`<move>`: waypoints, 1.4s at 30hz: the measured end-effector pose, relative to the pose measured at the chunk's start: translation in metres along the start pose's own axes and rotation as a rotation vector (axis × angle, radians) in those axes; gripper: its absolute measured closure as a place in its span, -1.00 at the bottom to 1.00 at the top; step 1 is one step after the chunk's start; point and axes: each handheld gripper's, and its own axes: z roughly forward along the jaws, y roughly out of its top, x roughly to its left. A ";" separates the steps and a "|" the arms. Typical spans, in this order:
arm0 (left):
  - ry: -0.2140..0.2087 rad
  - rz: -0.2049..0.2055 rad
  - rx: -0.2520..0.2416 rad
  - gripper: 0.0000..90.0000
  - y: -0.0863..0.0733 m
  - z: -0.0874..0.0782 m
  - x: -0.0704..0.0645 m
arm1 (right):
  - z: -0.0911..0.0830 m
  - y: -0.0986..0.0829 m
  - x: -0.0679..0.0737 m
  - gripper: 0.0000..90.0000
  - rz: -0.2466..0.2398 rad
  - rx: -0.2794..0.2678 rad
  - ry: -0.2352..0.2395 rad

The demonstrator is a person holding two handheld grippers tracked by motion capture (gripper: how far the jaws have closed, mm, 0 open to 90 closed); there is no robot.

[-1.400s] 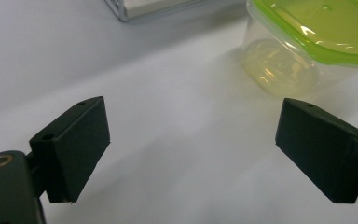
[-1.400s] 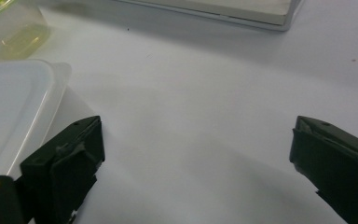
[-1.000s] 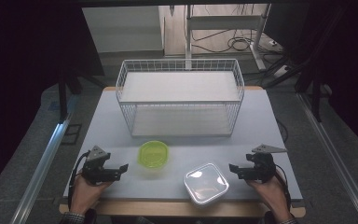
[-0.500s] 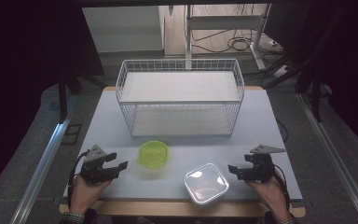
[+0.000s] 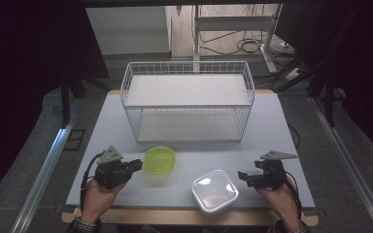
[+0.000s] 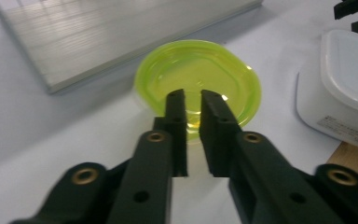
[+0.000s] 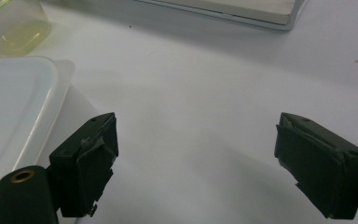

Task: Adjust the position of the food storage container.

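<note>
From above, my left gripper (image 5: pixel 135 166) rests on the table's (image 5: pixel 272 121) near-left part, its tips pointing at the round green-lidded container (image 5: pixel 160 160), which sits just ahead of them, close but apart. My right gripper (image 5: pixel 244 176) lies at the near right, aimed at the square white container (image 5: pixel 214 190) just beside its tips. Beyond both containers, well ahead of my hands, stands the wire basket (image 5: pixel 188 106), open at the top.

Looking along my left gripper (image 6: pixel 193 100), the jaws stand nearly together with only a thin slit between them, holding nothing. The green-lidded container (image 6: pixel 198 77) lies straight ahead, its near rim just under my tips; the white container (image 6: pixel 345 86) is off to the right of them. To take this tub I judge I must first spread the jaws wide enough to straddle its rim or wall, then come in low so one jaw goes outside and the other over the lid's edge, and squeeze gently, since the clear plastic looks thin and may flex or slip.

Along my right gripper (image 7: pixel 196 149), the jaws stand wide apart, empty, with bare table between them. The white container (image 7: pixel 14 107) sits to the left, its corner touching or almost touching my left jaw; I cannot tell which. I should swing left so its rim falls squarely between the jaws before closing.
</note>
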 end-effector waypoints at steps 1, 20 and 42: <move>0.000 0.000 0.000 1.00 0.000 0.000 0.000 | 0.000 0.000 0.000 -0.70 0.000 0.000 -0.003; -0.087 0.125 0.073 1.00 0.043 0.058 -0.036 | -0.002 0.000 -0.002 -0.70 0.008 -0.014 -0.017; -0.013 0.130 0.158 1.00 0.045 0.103 -0.042 | 0.000 -0.001 -0.002 -0.69 0.004 -0.004 -0.016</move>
